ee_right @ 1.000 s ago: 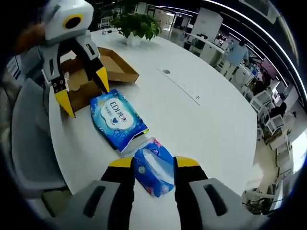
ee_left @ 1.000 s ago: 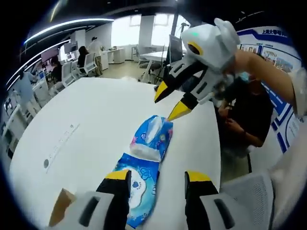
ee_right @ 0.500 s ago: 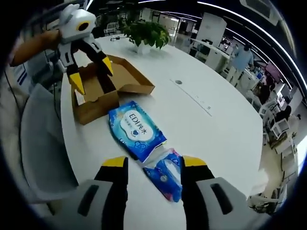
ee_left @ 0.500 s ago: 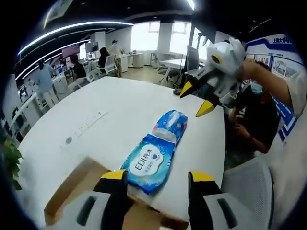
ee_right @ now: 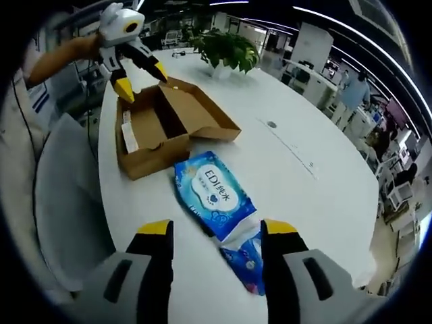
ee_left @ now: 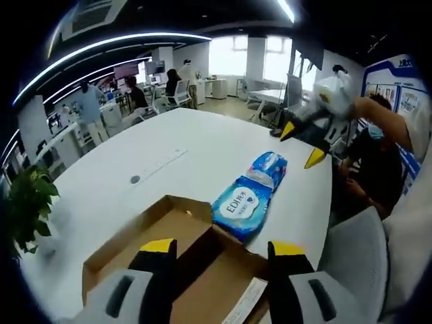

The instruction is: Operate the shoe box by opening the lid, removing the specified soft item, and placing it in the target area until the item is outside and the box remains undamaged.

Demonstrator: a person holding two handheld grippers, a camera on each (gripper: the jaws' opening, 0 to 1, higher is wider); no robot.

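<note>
Right gripper view, wipes pack (ee_right: 214, 192) beside open shoe box (ee_right: 162, 131), grippers prob. empty

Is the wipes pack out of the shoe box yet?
Out. The wipes pack lies flat on the table beside the open shoe box, with neither claw touching it.
</note>
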